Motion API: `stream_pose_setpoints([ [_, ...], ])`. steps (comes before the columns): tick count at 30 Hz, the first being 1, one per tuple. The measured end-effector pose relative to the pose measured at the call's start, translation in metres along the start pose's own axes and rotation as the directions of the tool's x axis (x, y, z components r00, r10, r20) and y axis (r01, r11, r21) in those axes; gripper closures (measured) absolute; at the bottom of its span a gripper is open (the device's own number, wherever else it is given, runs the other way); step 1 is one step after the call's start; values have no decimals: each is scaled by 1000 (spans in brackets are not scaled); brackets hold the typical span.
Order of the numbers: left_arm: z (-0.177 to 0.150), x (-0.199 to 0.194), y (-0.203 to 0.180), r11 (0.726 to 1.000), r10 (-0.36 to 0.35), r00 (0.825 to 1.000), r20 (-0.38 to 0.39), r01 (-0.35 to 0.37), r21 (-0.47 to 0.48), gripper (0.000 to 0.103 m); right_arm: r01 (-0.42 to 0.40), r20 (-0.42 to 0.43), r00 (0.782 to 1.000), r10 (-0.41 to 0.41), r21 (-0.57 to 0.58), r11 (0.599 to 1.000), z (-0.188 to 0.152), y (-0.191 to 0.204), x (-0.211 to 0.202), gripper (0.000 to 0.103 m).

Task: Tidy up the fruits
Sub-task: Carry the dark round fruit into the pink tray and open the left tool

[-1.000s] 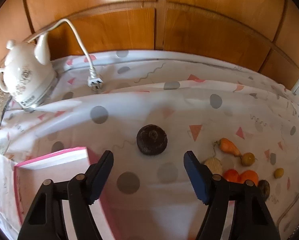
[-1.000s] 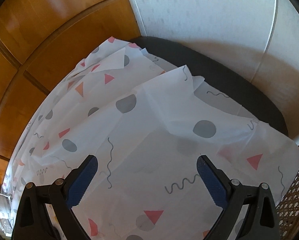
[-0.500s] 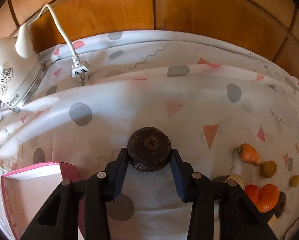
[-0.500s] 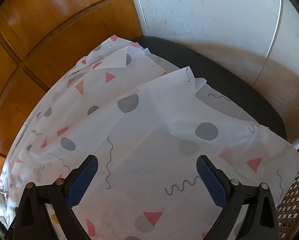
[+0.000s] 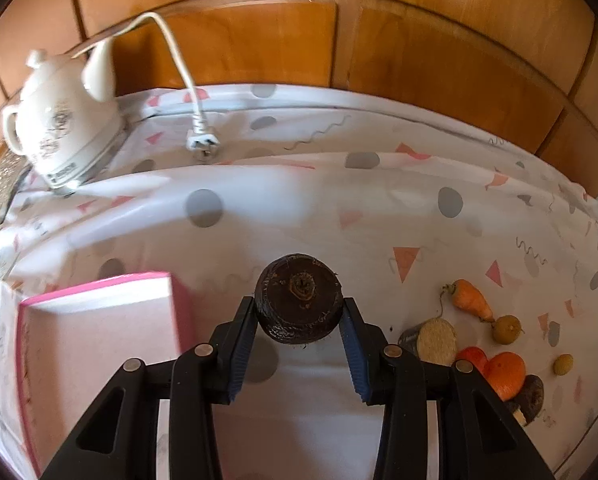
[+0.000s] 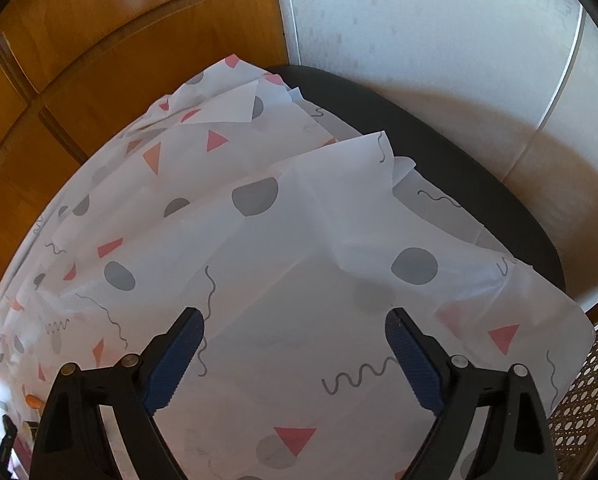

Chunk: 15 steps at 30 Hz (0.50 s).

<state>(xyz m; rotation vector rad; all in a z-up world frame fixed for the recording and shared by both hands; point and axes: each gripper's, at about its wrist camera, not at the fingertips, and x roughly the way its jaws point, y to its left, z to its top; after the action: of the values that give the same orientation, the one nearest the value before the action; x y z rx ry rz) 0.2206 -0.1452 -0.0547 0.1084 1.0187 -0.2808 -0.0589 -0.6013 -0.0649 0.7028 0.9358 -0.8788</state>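
In the left wrist view my left gripper (image 5: 299,312) is shut on a dark brown round fruit (image 5: 299,298) and holds it above the patterned cloth (image 5: 339,208). A pink box (image 5: 99,320) sits just left of it. At the right lie a carrot (image 5: 469,300), a small yellow-brown fruit (image 5: 507,329), an orange fruit (image 5: 505,372), a cut pale-faced piece (image 5: 437,340), a dark fruit (image 5: 531,394) and a tiny yellow fruit (image 5: 563,364). In the right wrist view my right gripper (image 6: 295,340) is open and empty over bare cloth (image 6: 299,280).
A white ceramic kettle (image 5: 59,128) with cord and plug (image 5: 201,142) stands at the back left. Wooden panels (image 5: 339,40) back the table. In the right wrist view the dark table edge (image 6: 439,152) shows, with a white wall behind and a cane surface (image 6: 587,400) at the right.
My left gripper closed on the dark round fruit and lifted it off the cloth, drawing back a little. The right gripper has barely moved.
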Motion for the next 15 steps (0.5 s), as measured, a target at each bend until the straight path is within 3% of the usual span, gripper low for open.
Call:
stream_pose_setpoints([
  [10, -18, -54, 42, 993, 66, 996, 64, -59, -103, 61, 13, -42, 999, -13, -14, 1000, -4, 3, 9, 9],
  [15, -40, -66, 83, 970, 128, 990, 52, -114, -214, 61, 10, -42, 999, -12, -44, 999, -6, 9, 8, 9],
])
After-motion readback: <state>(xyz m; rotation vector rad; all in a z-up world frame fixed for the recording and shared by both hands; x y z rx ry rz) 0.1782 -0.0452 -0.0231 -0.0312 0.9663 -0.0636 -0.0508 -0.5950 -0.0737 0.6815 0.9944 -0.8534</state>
